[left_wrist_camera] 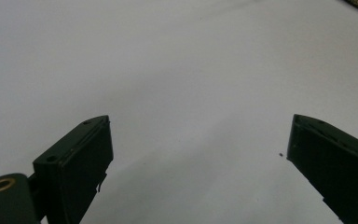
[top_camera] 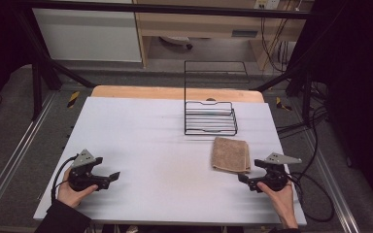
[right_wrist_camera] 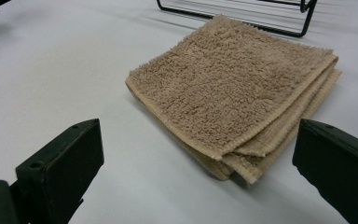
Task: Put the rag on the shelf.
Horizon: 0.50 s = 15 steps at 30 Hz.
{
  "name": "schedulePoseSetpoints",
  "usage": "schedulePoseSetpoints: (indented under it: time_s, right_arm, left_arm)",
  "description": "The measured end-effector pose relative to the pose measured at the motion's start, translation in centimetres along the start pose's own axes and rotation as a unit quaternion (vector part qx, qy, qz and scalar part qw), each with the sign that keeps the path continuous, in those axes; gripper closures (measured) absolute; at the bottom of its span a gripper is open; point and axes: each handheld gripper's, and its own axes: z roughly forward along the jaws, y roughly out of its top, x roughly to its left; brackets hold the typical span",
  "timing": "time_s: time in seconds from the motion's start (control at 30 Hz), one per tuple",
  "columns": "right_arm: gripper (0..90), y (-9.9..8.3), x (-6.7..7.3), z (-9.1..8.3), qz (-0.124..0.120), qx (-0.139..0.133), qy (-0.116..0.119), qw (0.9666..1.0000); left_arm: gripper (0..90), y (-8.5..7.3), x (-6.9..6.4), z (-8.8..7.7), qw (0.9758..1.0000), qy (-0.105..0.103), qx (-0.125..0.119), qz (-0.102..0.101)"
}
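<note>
Folded tan towel point(top_camera: 231, 154) lies flat on the white worktop point(top_camera: 150, 141), just in front of the black wire rack point(top_camera: 210, 118) and near the right gripper point(top_camera: 250, 175), not touching it. Right gripper view shows the towel's stacked layered edges between wide-open empty fingers point(right_wrist_camera: 60, 161). Left gripper point(top_camera: 108, 178), well apart at the other side, has fingers point(left_wrist_camera: 81, 154) spread open over bare worktop, towel corner at the frame's top right.

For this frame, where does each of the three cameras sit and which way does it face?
High view: above the person's side, looking forward and down at the table; both hands, left gripper, right gripper.
Left gripper view: along its open jaws over bare table.
Right gripper view: along its open jaws at the folded towel.
Shared: towel and wire rack appear in high and right gripper views.
</note>
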Motion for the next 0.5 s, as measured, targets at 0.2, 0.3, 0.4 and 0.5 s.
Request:
schedulePoseSetpoints:
  time_s: [0.2,0.3,0.4,0.5]
  right_arm:
    - [4.9,0.6,0.8,0.5,-0.016,-0.004,-0.006,0.9999]
    - [7.4,0.9,1.2,0.8,-0.019,-0.002,-0.013,0.9997]
    - [11.4,1.2,1.7,1.3,-0.022,0.002,-0.021,0.9996]
    - [14.5,1.5,2.1,1.9,-0.031,0.009,-0.026,0.9991]
  left_arm:
    - [6.3,0.0,0.0,0.0,1.0000,0.001,0.001,-0.002]
    - [6.3,0.0,-0.1,0.1,1.0000,0.000,0.000,-0.003]
    - [6.4,0.0,-0.1,0.1,1.0000,0.001,0.003,-0.001]
    - [6.5,0.1,-0.1,0.0,1.0000,0.001,0.001,-0.003]
